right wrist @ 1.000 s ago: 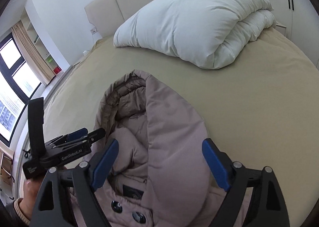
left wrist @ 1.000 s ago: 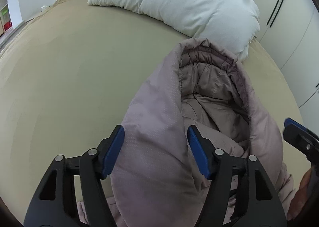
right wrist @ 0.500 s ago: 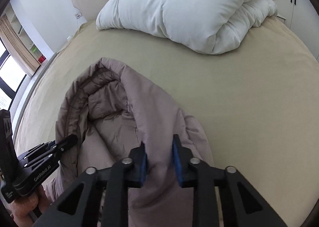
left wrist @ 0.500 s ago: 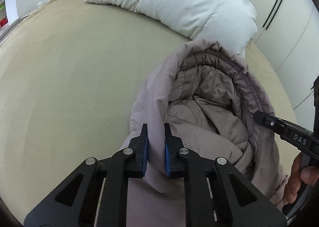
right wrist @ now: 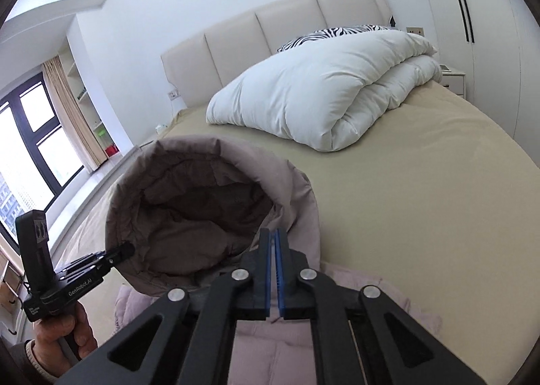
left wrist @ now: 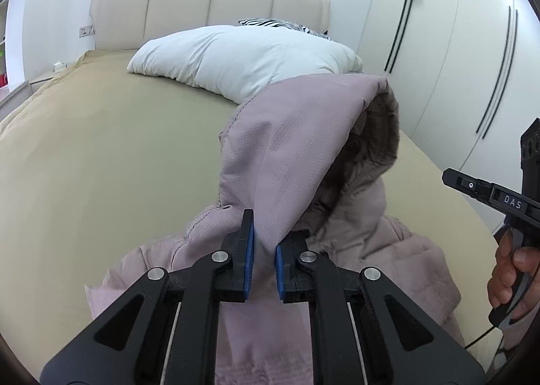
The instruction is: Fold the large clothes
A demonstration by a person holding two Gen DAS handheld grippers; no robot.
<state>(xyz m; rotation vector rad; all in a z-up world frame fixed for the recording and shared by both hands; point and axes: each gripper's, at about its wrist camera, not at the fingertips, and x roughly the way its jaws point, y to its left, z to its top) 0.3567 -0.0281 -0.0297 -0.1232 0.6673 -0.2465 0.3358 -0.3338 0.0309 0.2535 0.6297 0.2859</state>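
Observation:
A dusty-pink padded jacket [left wrist: 303, 135] lies on the beige bed [left wrist: 101, 155], its hood lifted off the sheet and standing open. My left gripper [left wrist: 265, 243] is shut on the hood's left side, a fold of fabric pinched between the blue pads. In the right wrist view the hood [right wrist: 202, 209] shows its lining, and my right gripper [right wrist: 273, 250] is shut on its right edge. Each view also shows the other tool: the right gripper [left wrist: 449, 177] at the far right, the left gripper [right wrist: 125, 250] at the hood's left rim. The jacket's body lies below the fingers, mostly hidden.
A folded white duvet [right wrist: 320, 94] sits by the padded headboard [right wrist: 287, 27], with a zebra-print pillow [right wrist: 330, 33] behind it. White wardrobe doors [left wrist: 455, 47] run along the right side. A window [right wrist: 30, 148] and shelves stand on the left. Beige sheet [right wrist: 422, 199] stretches to the right.
Both grippers closed on the two sides of the hood, then rose and pulled back. The hood went from lying flat to standing lifted and open.

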